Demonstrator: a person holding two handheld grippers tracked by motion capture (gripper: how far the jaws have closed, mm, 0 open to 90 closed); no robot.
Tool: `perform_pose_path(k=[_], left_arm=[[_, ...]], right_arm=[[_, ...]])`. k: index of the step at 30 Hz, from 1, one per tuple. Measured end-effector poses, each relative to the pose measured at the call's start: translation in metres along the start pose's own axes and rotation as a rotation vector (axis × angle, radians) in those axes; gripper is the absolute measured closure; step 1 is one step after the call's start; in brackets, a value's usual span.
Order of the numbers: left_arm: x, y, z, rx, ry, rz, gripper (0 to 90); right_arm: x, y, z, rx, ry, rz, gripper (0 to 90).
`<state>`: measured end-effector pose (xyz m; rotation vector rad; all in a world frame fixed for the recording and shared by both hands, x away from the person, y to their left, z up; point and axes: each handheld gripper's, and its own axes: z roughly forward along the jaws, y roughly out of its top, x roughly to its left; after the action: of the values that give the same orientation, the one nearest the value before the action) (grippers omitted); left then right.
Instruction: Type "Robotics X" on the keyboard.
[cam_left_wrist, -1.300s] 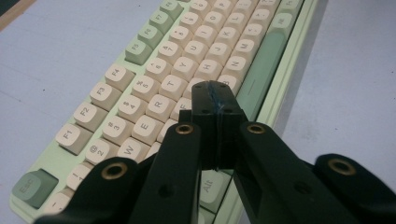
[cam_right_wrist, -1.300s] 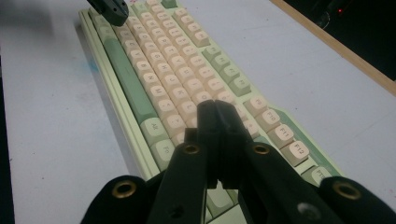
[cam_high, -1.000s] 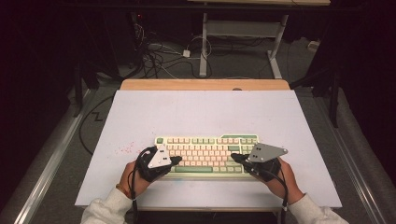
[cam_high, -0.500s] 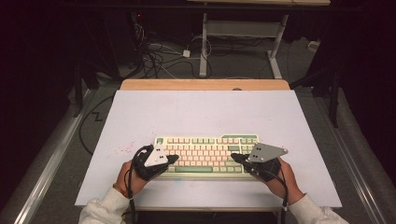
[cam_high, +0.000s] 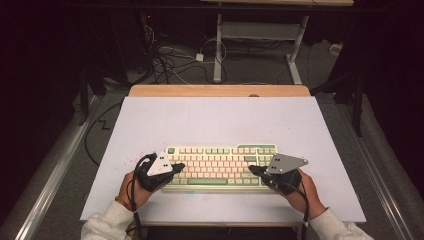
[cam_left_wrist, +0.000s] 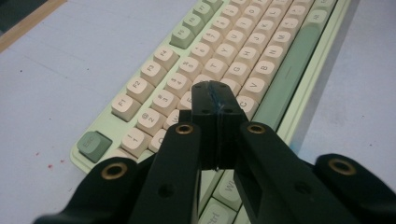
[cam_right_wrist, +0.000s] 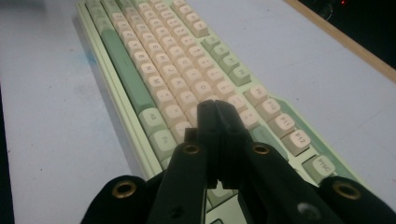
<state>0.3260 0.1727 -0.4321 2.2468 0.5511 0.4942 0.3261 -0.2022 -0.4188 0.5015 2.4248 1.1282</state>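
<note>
A person holds a gripper in each hand over a green and cream keyboard (cam_high: 220, 167) that lies on the pale table (cam_high: 215, 120). The left gripper (cam_high: 179, 166) has its jaws pressed flat together with nothing between them; in the left gripper view (cam_left_wrist: 215, 98) the closed tip sits over the letter keys at the keyboard's left end, with the long green space bar (cam_left_wrist: 292, 70) just to the side of the tip. The right gripper (cam_high: 252, 170) is closed the same way, empty, and in the right gripper view (cam_right_wrist: 215, 109) its tip hangs over the cream keys near the keyboard's right end. I can't tell whether either tip touches a key.
</note>
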Motion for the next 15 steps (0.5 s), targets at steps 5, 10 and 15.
perform_pose_path(k=[5,10,15], left_arm=[[0.002,-0.003,-0.003,0.003,0.007,-0.004,87.4],[0.002,-0.003,-0.004,0.0,0.013,-0.007,87.4],[0.002,-0.002,-0.002,0.007,0.009,-0.001,87.4]], right_arm=[[0.001,-0.012,0.005,0.048,0.009,0.004,90.0],[-0.004,-0.016,0.009,0.063,-0.002,0.014,90.0],[-0.004,-0.018,0.014,0.079,0.006,0.012,90.0]])
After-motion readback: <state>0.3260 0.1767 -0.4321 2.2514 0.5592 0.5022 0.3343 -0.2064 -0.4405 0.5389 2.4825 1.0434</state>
